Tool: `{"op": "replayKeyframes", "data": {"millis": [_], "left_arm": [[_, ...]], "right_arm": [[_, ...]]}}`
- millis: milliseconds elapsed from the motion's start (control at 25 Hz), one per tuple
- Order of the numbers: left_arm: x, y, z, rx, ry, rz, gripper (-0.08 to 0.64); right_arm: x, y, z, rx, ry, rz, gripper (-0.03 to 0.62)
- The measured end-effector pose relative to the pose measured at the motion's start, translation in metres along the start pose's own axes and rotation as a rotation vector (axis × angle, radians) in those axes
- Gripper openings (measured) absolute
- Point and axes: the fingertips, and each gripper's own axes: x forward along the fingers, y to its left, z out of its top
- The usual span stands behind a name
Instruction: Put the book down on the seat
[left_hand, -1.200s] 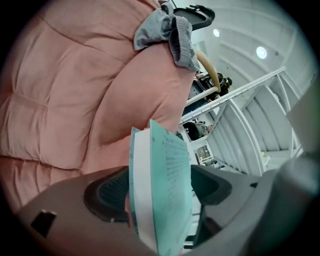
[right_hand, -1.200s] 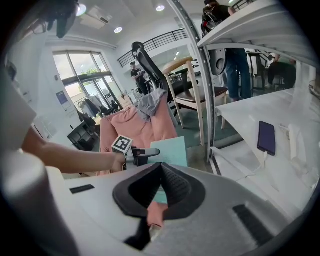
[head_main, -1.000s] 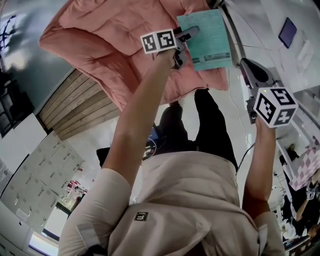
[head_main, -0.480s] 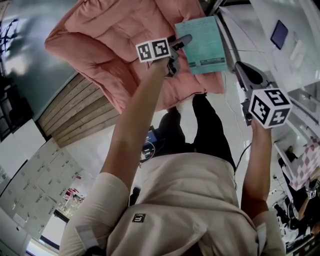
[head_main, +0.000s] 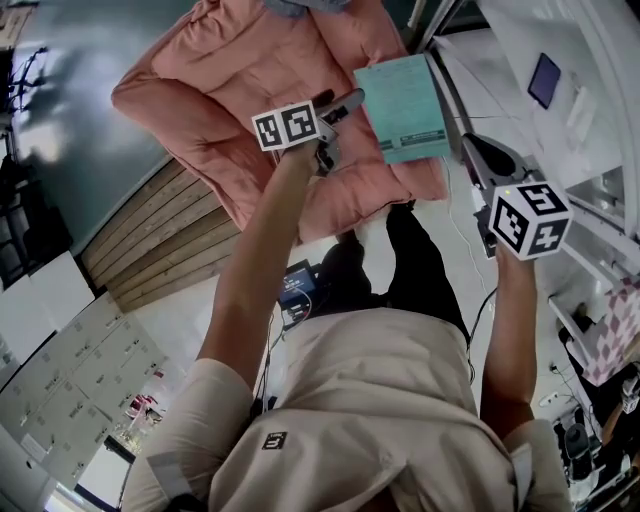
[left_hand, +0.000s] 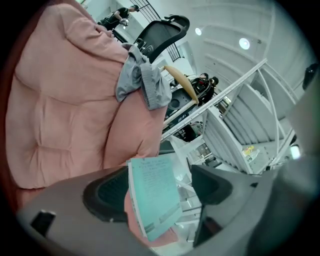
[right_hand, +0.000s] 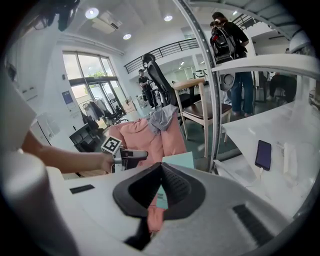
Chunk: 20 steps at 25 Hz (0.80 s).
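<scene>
The left arm (head_main: 250, 290) reaches forward, nearly straight and bare below a short sleeve. Its hand holds the left gripper (head_main: 345, 101), whose jaws stand wide apart. The right arm (head_main: 512, 330) is bent and kept nearer the body. It carries the right gripper (head_main: 478, 150), whose jaws meet at the tips with nothing between them. The two grippers are well apart.

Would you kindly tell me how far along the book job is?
Done: the teal book lies flat on the pink seat, near its edge. In hand: nothing; the left gripper hovers beside it, jaws apart, and the right gripper has its jaws together, empty. Left: probably only withdrawing.
</scene>
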Motion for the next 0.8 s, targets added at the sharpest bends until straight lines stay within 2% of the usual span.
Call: {"op": "replayKeyframes", "data": {"millis": [280, 480, 520, 600, 640, 800], "left_arm": [[-0.054, -0.056, 0.031, 0.052, -0.087, -0.100, 0.365], [-0.100, -0.103, 0.059, 0.185, -0.154, -0.151, 0.358], [-0.109, -0.114, 0.064, 0.213, -0.164, -0.167, 0.335], [-0.131, -0.136, 0.071, 0.259, -0.184, -0.198, 0.199], [-0.141, -0.146, 0.074, 0.275, -0.195, -0.217, 0.161], [-0.183, -0.187, 0.088, 0.361, -0.239, -0.274, 0.056]], "right_arm": [[-0.022, 0.019, 0.015, -0.020, -0.033, -0.008, -0.006], [-0.037, 0.037, 0.025, -0.037, -0.058, -0.015, -0.008], [-0.040, 0.041, 0.027, -0.042, -0.065, -0.016, -0.006], [-0.046, 0.049, 0.031, -0.048, -0.072, -0.020, -0.006], [-0.050, 0.053, 0.033, -0.050, -0.075, -0.021, -0.007], [-0.064, 0.067, 0.041, -0.064, -0.093, -0.026, -0.006]]}}
